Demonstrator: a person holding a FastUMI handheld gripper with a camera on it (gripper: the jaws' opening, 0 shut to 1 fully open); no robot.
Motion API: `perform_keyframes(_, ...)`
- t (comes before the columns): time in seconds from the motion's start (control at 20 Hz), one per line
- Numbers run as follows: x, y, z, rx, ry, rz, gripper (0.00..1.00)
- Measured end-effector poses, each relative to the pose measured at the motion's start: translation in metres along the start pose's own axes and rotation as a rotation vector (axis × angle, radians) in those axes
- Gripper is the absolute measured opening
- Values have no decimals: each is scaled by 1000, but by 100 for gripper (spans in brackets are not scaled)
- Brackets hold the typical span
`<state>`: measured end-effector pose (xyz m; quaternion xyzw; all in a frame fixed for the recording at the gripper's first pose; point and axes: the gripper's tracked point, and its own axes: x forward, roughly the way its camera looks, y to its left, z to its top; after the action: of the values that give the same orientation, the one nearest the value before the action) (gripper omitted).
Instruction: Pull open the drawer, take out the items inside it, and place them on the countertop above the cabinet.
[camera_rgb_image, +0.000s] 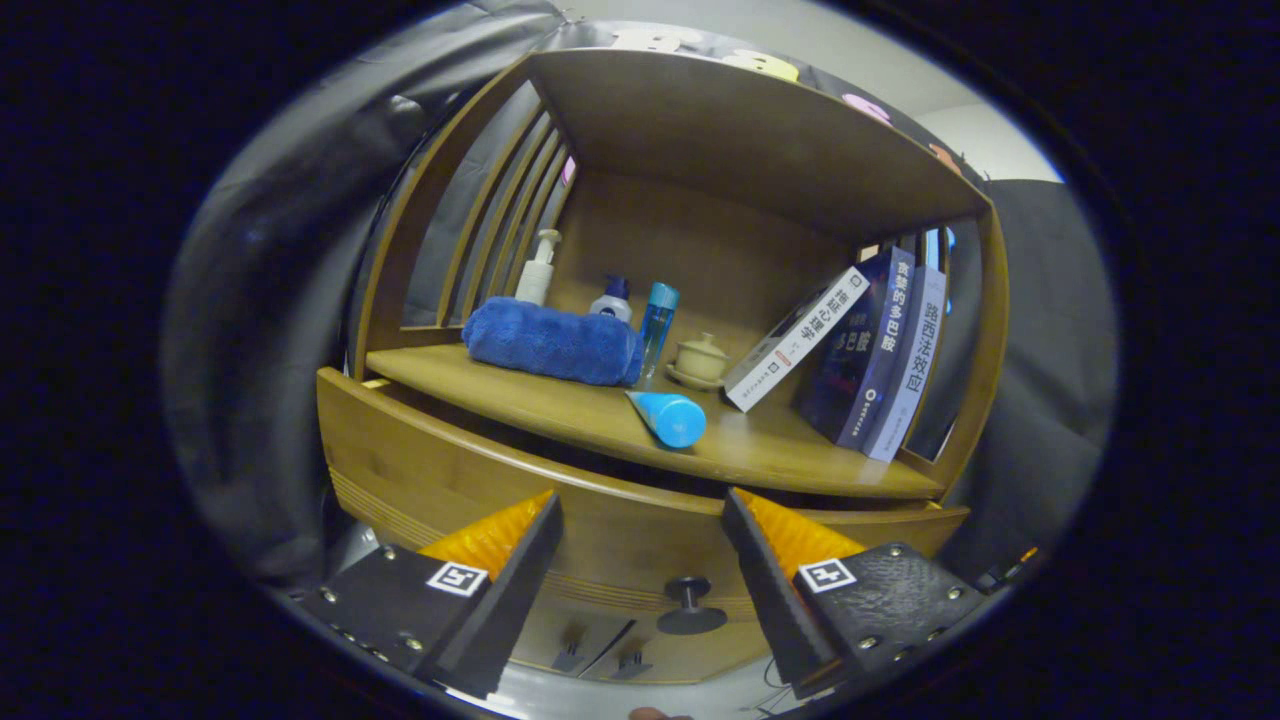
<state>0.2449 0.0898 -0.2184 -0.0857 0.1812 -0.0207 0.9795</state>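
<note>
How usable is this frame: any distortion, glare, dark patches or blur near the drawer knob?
Gripper view: strong fisheye bowing of the countertop and drawer front; sharp focus on the blue towel and books; mild sheen on the countertop beside the blue tube; shadow in the gap under it; the knob is dim but legible between the open jaws of the gripper.

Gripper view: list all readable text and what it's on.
"贪婪的多巴胺": spine of the dark blue book.
"路西法效应": spine of the pale book beside it.
White leaning book: spine print too blurred to read.
Pump bottle and blue bottle: any print too small to read.
Gripper: open, drawer knob between its fingers; no text on the knob.
</note>
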Motion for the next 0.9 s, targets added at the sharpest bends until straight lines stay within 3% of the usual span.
perform_keyframes(0.9,29,2,2,-12,-7,-3,97)
